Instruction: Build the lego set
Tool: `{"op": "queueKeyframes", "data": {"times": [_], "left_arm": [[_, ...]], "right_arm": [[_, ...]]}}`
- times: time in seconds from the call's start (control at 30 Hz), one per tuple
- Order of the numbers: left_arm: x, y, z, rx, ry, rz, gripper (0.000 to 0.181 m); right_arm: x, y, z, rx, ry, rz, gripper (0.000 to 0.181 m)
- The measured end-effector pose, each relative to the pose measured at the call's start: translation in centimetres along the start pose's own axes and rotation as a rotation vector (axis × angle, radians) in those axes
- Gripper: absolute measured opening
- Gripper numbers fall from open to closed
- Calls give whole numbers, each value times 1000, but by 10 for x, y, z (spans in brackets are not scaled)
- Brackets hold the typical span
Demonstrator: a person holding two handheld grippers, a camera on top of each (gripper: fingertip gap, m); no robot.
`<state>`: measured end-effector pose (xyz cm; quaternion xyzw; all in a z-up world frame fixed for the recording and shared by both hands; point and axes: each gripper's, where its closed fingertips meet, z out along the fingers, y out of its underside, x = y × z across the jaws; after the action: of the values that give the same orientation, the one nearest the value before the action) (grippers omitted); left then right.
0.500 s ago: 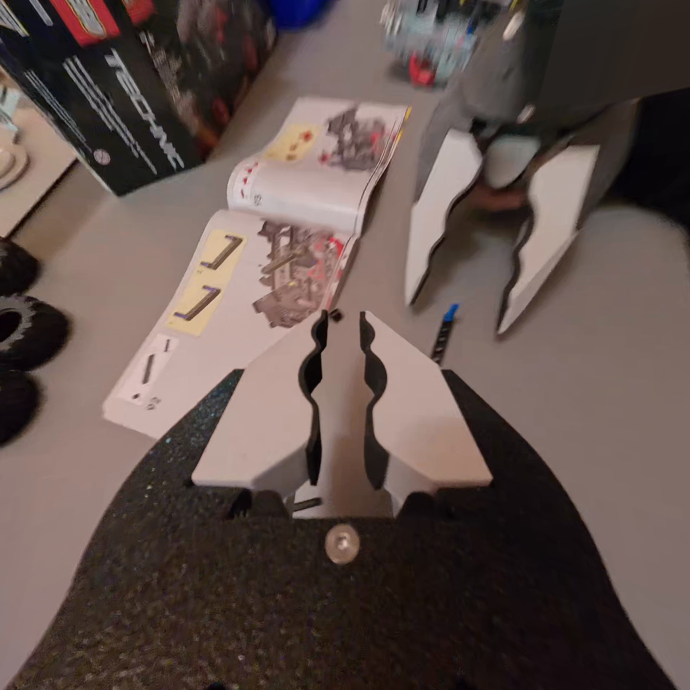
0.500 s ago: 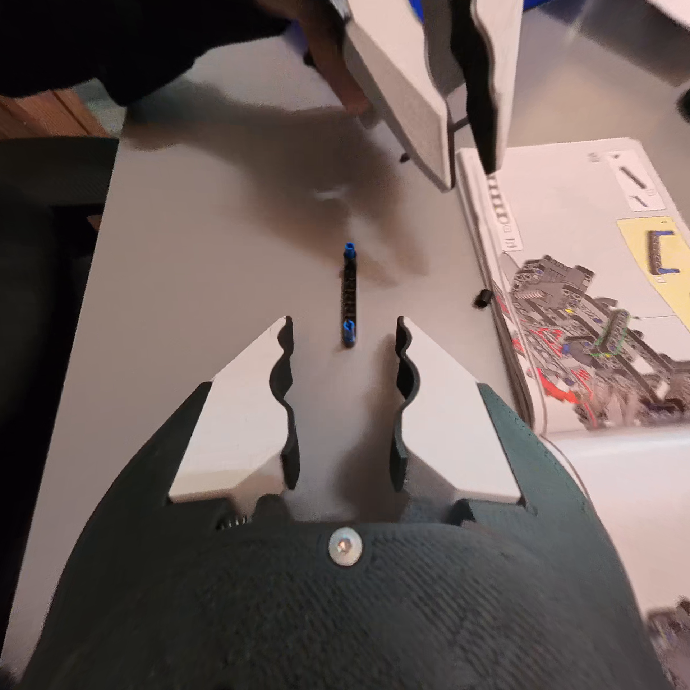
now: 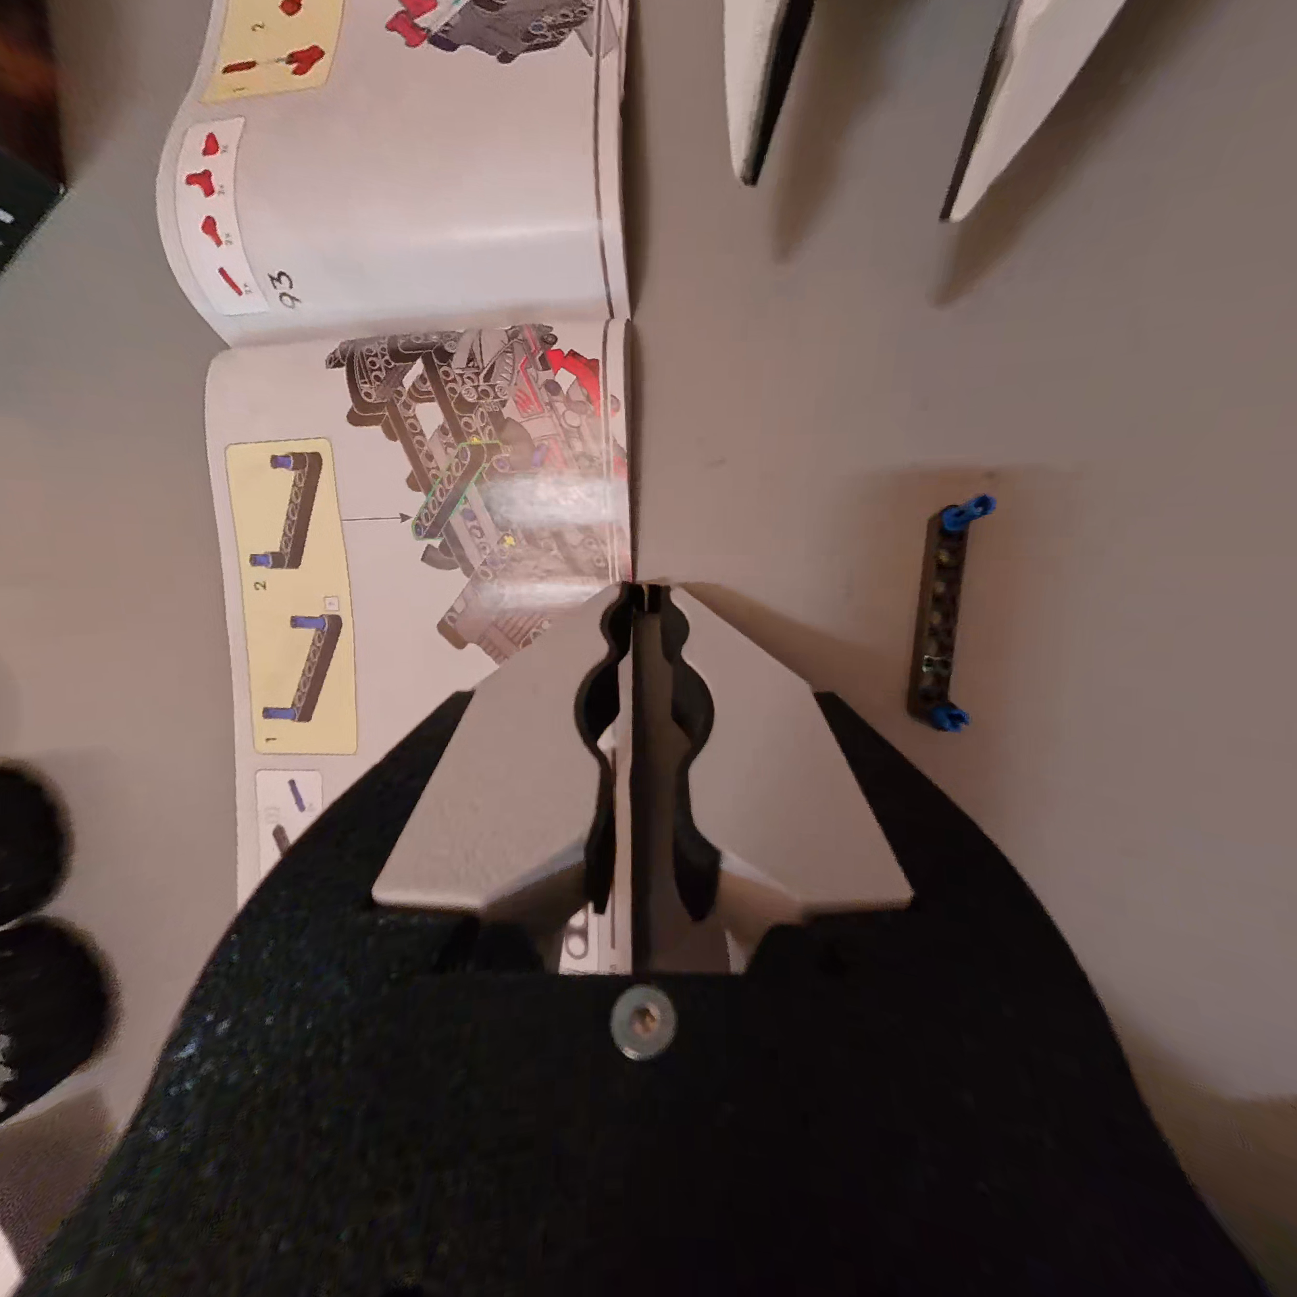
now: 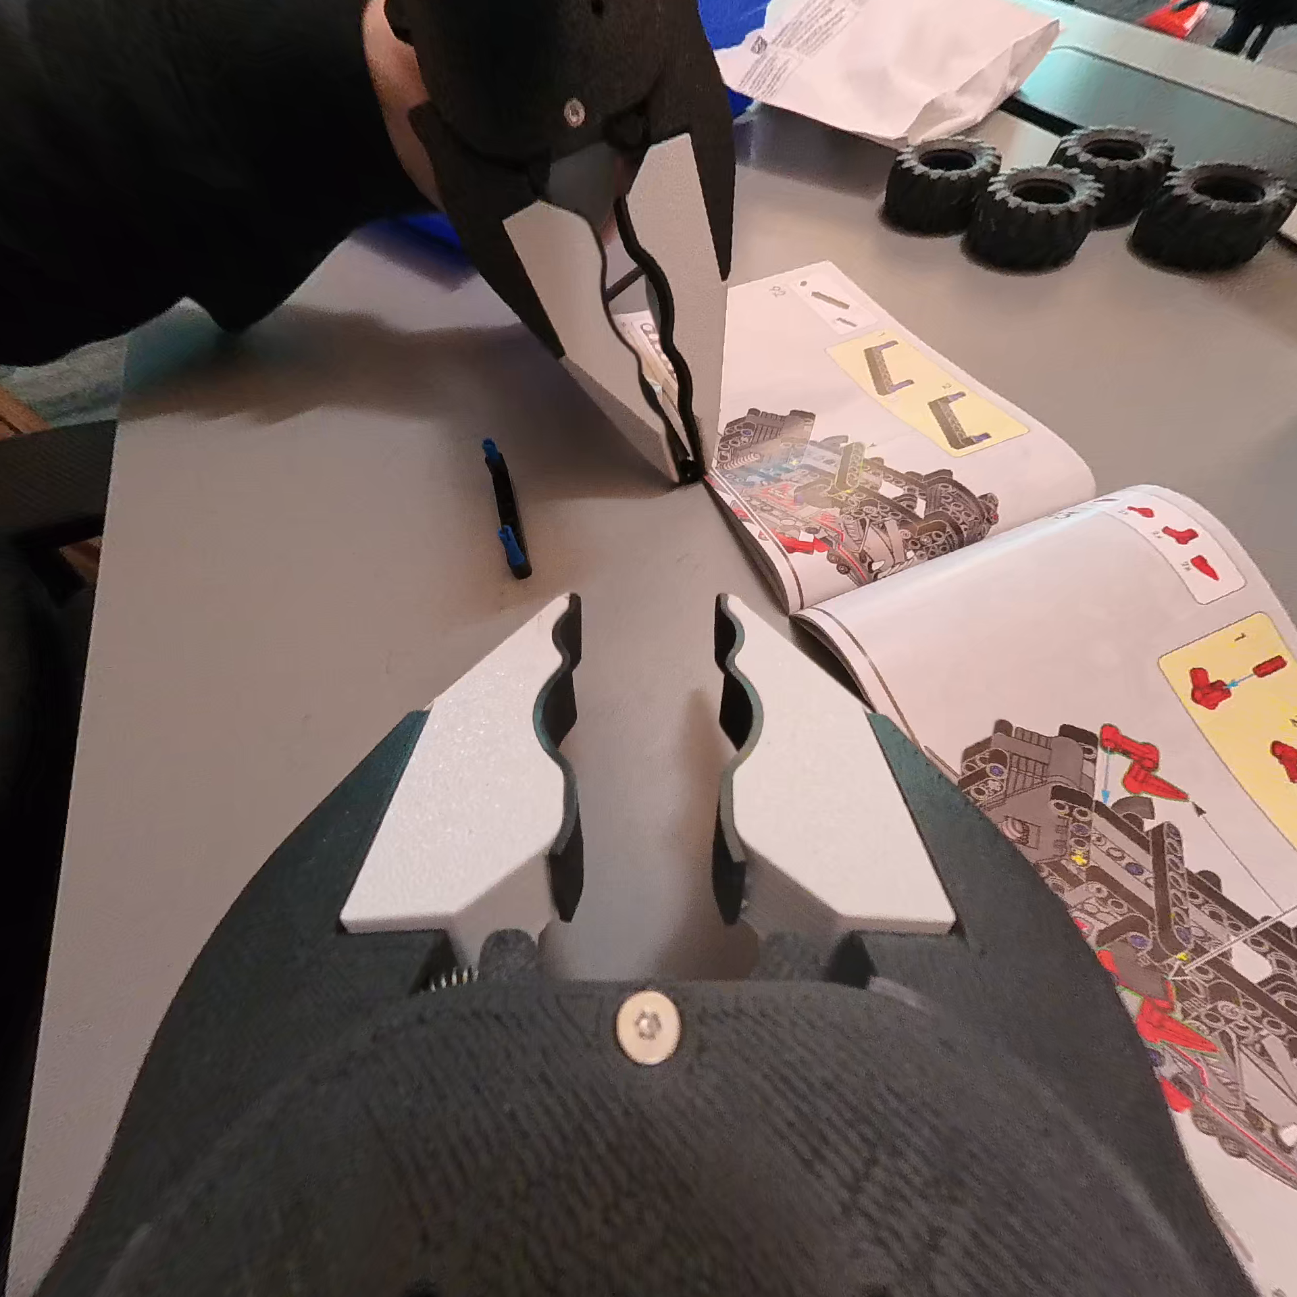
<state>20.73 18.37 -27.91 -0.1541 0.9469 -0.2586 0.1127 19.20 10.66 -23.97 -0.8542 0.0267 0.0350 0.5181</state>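
Note:
A black beam [image 3: 940,610] with a blue pin at each end lies flat on the grey table, also in the right wrist view [image 4: 507,509]. My left gripper [image 3: 646,595] points down at the table beside the open instruction booklet [image 3: 421,245]. It is shut on a small black piece at its tips. It also shows in the right wrist view [image 4: 688,474]. My right gripper [image 4: 646,610] is open and empty, low over the table, with the beam just ahead to its left. Its fingers show at the top of the left wrist view [image 3: 849,196].
The booklet [image 4: 912,456] lies open to the right of the right gripper. Several black tyres [image 4: 1053,203] stand at the back right, and show at the left edge of the left wrist view [image 3: 28,912]. A white paper bag [image 4: 898,63] lies behind them. A dark sleeve [image 4: 175,175] reaches in from the left. Some 9 cm of space lies between my two pairs of fingers.
My left gripper has come down to the booklet's edge and closed on the small black piece that lay there. The right gripper stays open. The beam has not moved.

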Motion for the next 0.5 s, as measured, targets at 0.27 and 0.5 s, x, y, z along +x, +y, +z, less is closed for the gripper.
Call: {"op": "queueKeyframes", "data": {"times": [0.27, 0.5], "left_arm": [[5, -16, -18, 145, -129, -19, 5], [22, -72, -58, 348, -388, 219, 4]], "right_arm": [[-1, 9, 3, -56, 5, 8, 38], [-25, -36, -12, 235, -230, 184, 49]]}}
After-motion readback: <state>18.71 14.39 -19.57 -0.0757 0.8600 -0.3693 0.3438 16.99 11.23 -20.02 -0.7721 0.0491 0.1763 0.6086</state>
